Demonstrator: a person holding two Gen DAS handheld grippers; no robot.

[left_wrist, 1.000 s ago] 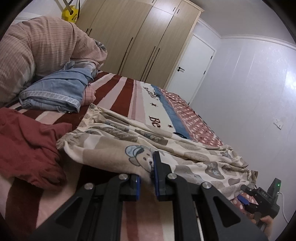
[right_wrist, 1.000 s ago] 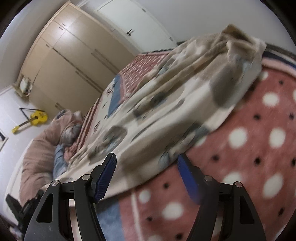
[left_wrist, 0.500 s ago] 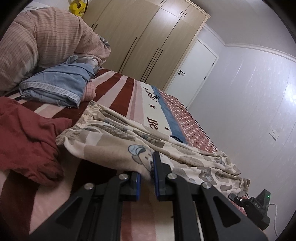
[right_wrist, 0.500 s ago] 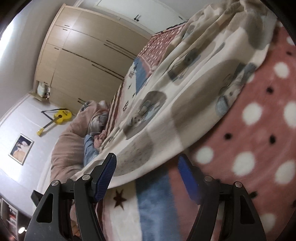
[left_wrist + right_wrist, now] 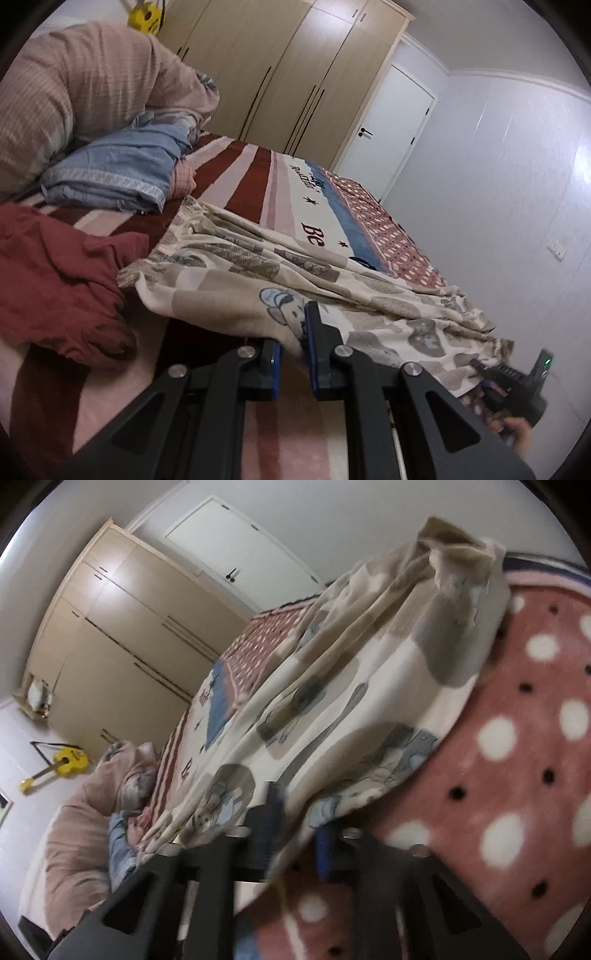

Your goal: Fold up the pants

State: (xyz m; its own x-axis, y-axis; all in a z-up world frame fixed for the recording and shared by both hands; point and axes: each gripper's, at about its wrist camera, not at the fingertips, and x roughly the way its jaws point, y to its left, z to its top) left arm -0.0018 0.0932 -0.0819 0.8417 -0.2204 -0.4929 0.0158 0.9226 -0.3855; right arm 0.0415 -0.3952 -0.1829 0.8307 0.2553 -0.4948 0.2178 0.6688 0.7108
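Observation:
Cream pants (image 5: 280, 273) printed with grey and blue bears lie stretched across the striped bed blanket (image 5: 258, 177). My left gripper (image 5: 293, 339) is shut on the near edge of the pants close to the waistband end, cloth pinched between its blue pads. In the right wrist view the same pants (image 5: 332, 701) run away toward the wardrobe, and my right gripper (image 5: 299, 823) has its jaws closed together with the near edge of the leg end pinched between them. The right gripper's body (image 5: 517, 384) and a hand show at the lower right of the left wrist view.
A crumpled dark red garment (image 5: 55, 280) lies left of the pants. Folded blue jeans (image 5: 114, 170) and a pink quilt (image 5: 81, 96) sit at the bed's head. A wardrobe (image 5: 280, 74), a white door (image 5: 391, 129) and a yellow guitar (image 5: 62, 764) stand behind.
The right gripper's jaws went from wide apart to closed on the pants' edge, and that view rolled. The left gripper kept its grip and stayed put.

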